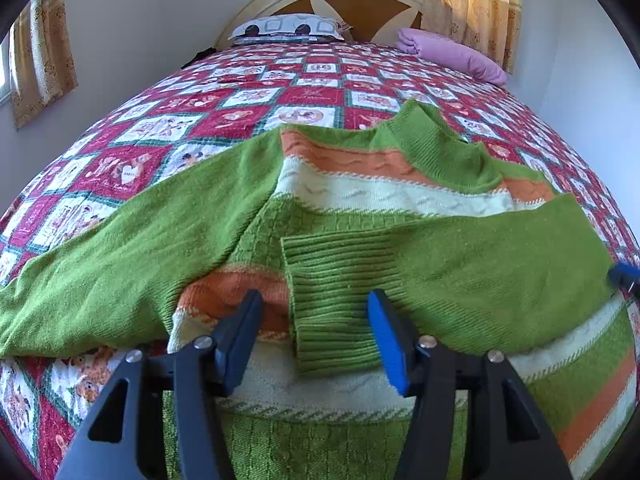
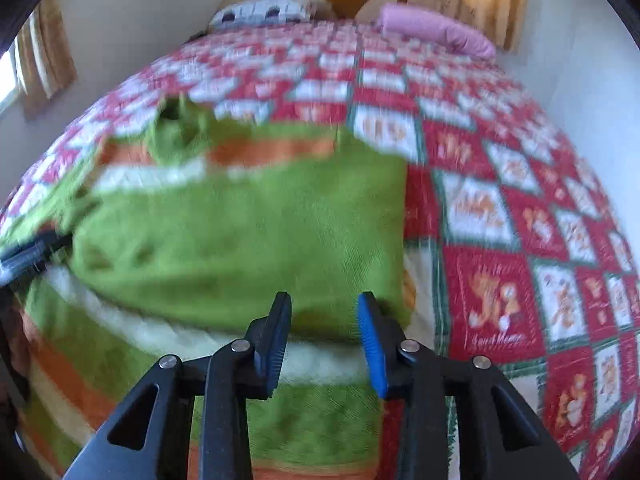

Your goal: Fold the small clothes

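Both grippers, left gripper (image 1: 316, 336) and right gripper (image 2: 324, 340), are hanging unclenched over the green striped knit sweater (image 1: 360, 220); its folded ribbed sleeve cuff (image 1: 336, 300) is risking slipping back open

Legible text: almost none.

The only lettering sits on the bedspread (image 2: 496, 292), in a red square at the lower right of the right wrist view: a short line of script under an orange cartoon figure, too blurred to read. A red square near the top centre of the left wrist view carries a faint emblem with a line beneath it, too small to tell. The sweater (image 1: 460, 264), pillow (image 1: 286, 28) and curtain (image 1: 476, 0) bear patterns only, no words, numbers or brand marks.
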Available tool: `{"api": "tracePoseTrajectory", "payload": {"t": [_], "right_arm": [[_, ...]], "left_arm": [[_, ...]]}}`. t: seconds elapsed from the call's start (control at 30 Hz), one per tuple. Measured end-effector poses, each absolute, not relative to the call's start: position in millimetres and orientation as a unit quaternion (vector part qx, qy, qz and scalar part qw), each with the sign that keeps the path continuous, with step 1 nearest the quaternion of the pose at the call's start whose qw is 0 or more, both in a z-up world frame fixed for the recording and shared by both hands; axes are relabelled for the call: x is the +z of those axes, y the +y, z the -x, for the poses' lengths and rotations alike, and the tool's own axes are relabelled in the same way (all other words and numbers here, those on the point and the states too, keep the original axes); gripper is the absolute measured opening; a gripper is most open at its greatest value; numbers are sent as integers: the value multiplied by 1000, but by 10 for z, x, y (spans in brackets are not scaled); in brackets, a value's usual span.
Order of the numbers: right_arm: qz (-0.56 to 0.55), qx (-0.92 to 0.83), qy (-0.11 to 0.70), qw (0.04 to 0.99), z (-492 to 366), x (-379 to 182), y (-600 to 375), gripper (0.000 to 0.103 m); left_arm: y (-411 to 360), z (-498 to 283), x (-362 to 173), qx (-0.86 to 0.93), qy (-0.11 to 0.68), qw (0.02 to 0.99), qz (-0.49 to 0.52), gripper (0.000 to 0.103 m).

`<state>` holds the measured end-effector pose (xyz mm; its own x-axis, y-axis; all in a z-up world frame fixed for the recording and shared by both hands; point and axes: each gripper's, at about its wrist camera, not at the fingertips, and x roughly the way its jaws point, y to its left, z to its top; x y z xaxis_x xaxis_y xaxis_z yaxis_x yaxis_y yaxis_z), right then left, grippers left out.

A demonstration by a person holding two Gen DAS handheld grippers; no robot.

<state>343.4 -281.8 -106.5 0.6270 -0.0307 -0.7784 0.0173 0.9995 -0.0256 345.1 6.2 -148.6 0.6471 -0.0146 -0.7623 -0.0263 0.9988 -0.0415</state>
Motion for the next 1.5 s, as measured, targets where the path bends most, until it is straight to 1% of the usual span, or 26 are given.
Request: {"api": "tracePoseTrajectory", "payload": {"t": [0.03, 0.1, 0.17, 0.23, 0.27, 0.33, 0.4, 0.47, 0.5, 0.6, 0.63, 0.73, 0.83, 0.9, 1.0, 1.07, 1.1, 1.13, 1.27, 1.37, 1.47, 1.5], "right_arm": [[7, -3, 418, 908, -3467, -1001, -2765, 36], [12, 9, 409, 912, -3556, -952, -2626, 37], [3, 16, 431, 902, -3674, -1088, -2599, 37], [-11, -13, 461, 887, -3727, -1341, -2730, 38], [-27, 0, 440, 898, -3670, -1377, -2827, 38], [-18, -1, 436, 900, -3568, -1386, -2901, 38], [-10, -4, 441, 897, -3512, -1359, -2949, 38], [-6, -7, 445, 895, -3507, -1309, -2957, 38], [-8, -7, 439, 899, -3511, -1234, -2946, 40], [-11, 9, 389, 921, -3554, -1040, -2906, 41], [-13, 8, 392, 920, -3601, -1056, -2916, 41], [-18, -17, 443, 896, -3820, -1354, -3057, 40], [-23, -9, 433, 901, -3774, -1392, -3159, 38], [0, -29, 433, 901, -3745, -1361, -3143, 38], [19, -62, 428, 901, -3641, -1271, -3082, 40], [26, -61, 414, 908, -3566, -1164, -2977, 47], [32, -45, 402, 914, -3509, -1092, -2832, 56], [37, -33, 397, 917, -3471, -1065, -2760, 60], [74, 27, 381, 921, -3337, -1070, -2253, 60], [100, 57, 393, 912, -3302, -1277, -1983, 60], [141, 48, 402, 903, -3299, -1503, -1830, 61], [146, 45, 399, 904, -3290, -1495, -1813, 62]], "left_arm": [[64, -3437, -1482, 3, 420, 907, 26, 63], [94, -3410, -1475, 0, 419, 907, 35, 74], [203, -3346, -1442, -3, 419, 906, 56, 74], [352, -3200, -1367, -7, 404, 912, 77, 74], [406, -3136, -1332, -7, 400, 914, 75, 75], [533, -2961, -1237, 10, 383, 922, 53, 80], [716, -2801, -1169, 25, 366, 929, 41, 93], [997, -2673, -1120, 51, 356, 932, 38, 96], [1126, -2637, -1113, 63, 355, 932, 36, 96], [1574, -2552, -1138, 112, 359, 926, 34, 96], [1791, -2524, -1168, 138, 364, 920, 34, 96], [2297, -2419, -1219, 188, 374, 906, 57, 96], [2786, -2260, -1243, 240, 373, 893, 74, 96], [3071, -2161, -1270, 267, 374, 884, 87, 96], [3321, -2076, -1310, 295, 375, 873, 106, 96], [3487, -2016, -1338, 308, 373, 865, 135, 96], [3533, -2007, -1347, 311, 372, 862, 148, 95], [3599, -2002, -1363, 314, 370, 858, 167, 94], [3695, -2021, -1391, 313, 362, 853, 207, 86], [3682, -2125, -1441, 300, 366, 851, 229, 80], [3689, -2250, -1526, 284, 376, 847, 249, 68], [3702, -2319, -1561, 286, 381, 844, 248, 68]]}}
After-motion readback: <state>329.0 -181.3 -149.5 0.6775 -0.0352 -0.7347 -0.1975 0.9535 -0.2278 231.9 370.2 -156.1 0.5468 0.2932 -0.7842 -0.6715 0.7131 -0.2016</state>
